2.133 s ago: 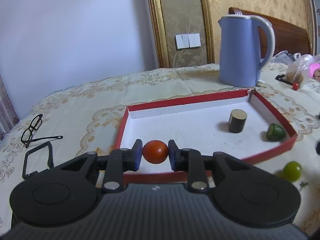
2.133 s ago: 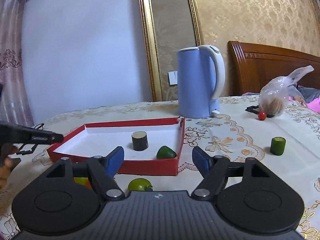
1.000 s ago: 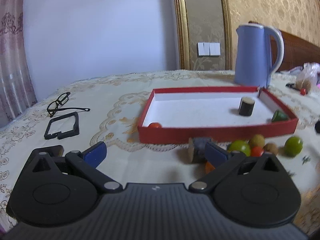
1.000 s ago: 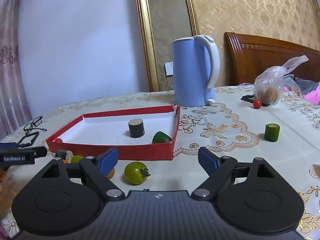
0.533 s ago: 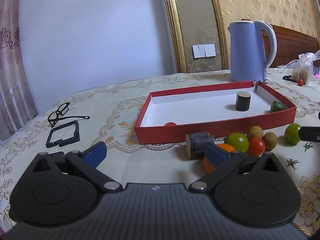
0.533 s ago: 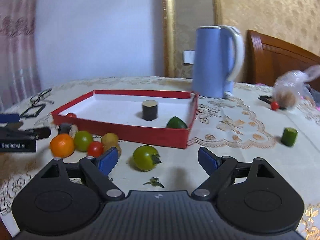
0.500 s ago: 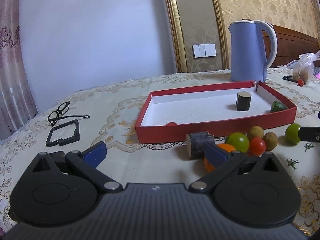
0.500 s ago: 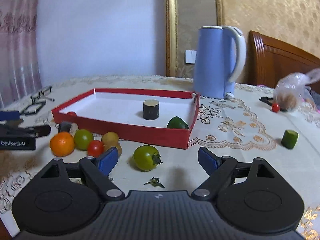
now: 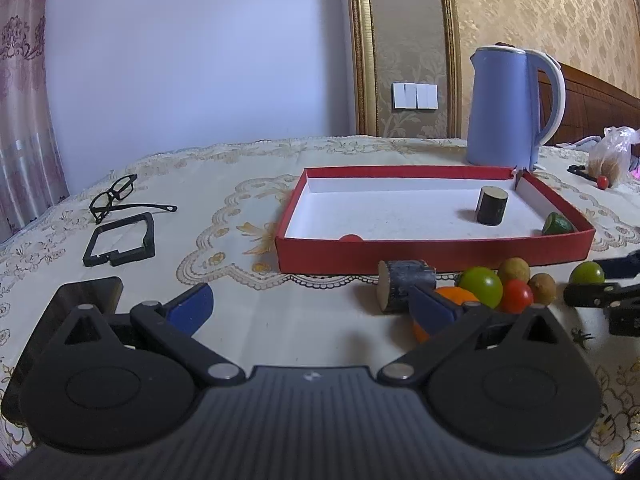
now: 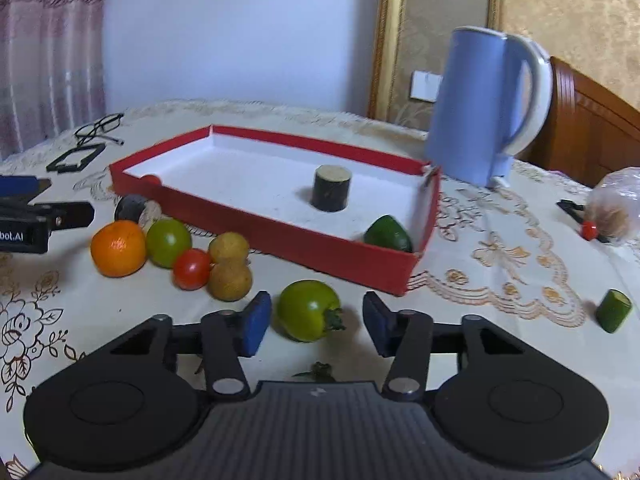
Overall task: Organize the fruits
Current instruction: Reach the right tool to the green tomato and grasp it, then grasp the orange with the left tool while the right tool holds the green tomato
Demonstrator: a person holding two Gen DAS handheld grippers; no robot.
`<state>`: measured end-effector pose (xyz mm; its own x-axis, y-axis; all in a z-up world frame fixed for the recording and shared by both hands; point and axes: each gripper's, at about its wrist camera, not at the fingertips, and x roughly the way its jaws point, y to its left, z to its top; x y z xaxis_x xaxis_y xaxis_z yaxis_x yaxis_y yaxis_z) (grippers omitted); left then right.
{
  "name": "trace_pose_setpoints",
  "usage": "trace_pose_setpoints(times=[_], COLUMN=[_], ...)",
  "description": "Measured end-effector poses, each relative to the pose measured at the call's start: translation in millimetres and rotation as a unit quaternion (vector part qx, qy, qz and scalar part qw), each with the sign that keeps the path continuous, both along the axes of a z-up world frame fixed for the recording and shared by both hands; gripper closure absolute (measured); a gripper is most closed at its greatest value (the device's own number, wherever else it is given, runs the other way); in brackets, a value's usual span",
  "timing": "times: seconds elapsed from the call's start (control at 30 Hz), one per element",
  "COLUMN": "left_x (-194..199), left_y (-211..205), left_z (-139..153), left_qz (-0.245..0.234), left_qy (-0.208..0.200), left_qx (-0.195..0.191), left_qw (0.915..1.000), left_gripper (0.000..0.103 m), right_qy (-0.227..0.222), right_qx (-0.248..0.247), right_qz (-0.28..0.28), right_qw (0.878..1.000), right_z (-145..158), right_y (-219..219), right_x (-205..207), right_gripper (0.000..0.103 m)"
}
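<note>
Left gripper [image 9: 310, 307] has dropped its cherry tomato [image 9: 351, 237] in the red tray [image 9: 432, 257] and backed off spread, so now the right gripper [image 10: 316, 325], also spread, straddles the green tomato [image 10: 308, 310] at lower center.

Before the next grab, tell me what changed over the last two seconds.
The left claw let go of the small red tomato, which now lies in the red tray at its near left corner, then backed off, open. The right claw moved down around the green tomato, jaws open at both sides of it. The dark cylinder and green wedge stayed put.
</note>
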<state>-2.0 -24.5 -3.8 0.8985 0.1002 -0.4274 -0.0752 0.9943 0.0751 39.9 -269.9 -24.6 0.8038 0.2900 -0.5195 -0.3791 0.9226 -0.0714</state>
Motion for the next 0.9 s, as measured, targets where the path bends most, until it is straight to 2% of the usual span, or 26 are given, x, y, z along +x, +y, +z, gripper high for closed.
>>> trace_pose_setpoints(times=[0.03,0.07,0.27,0.37,0.57,0.7,0.77,0.83,0.9], left_x=[0.0,0.1,-2.0,-6.5,-13.9,-6.9,-0.8,5.8,9.9], left_y=[0.6,0.5,1.8,-4.2,-34.8,-49.5,-54.8,-59.1,-57.9], left_z=[0.1,0.4,0.5,-0.3,-2.3,-4.8,-7.3,-10.3,-10.3], left_qz=[0.000,0.000,-0.010,-0.033,-0.075,-0.094,-0.094,-0.094,-0.100], left_qy=[0.000,0.001,0.006,0.009,0.009,0.025,0.039,0.057,0.067], left_qx=[-0.001,-0.002,-0.009,-0.014,0.021,0.027,0.026,0.030,0.017], left_qw=[1.0000,1.0000,0.9999,0.9993,0.9969,0.9949,0.9944,0.9935,0.9926], left_gripper=[0.000,0.000,0.000,0.000,0.002,0.018,0.029,0.047,0.054], right_qy=[0.005,0.007,-0.004,-0.022,-0.034,-0.027,-0.025,-0.025,-0.024], right_qx=[0.000,0.003,0.012,0.037,0.051,0.062,0.064,0.069,0.070], right_qz=[0.004,0.006,-0.005,-0.015,-0.023,-0.024,-0.026,-0.026,-0.025], right_qw=[1.000,1.000,1.000,0.999,0.998,0.997,0.997,0.997,0.997], right_z=[-1.1,-1.6,1.4,8.1,8.2,2.9,2.3,2.2,1.6], right_y=[0.9,1.0,-1.9,-9.4,-13.8,-15.3,-16.3,-17.7,-17.8], right_x=[2.0,3.3,-7.1,-24.1,-32.5,-29.4,-28.9,-28.9,-29.1], right_gripper=[0.066,0.069,0.070,0.070,0.070,0.070,0.070,0.070,0.070])
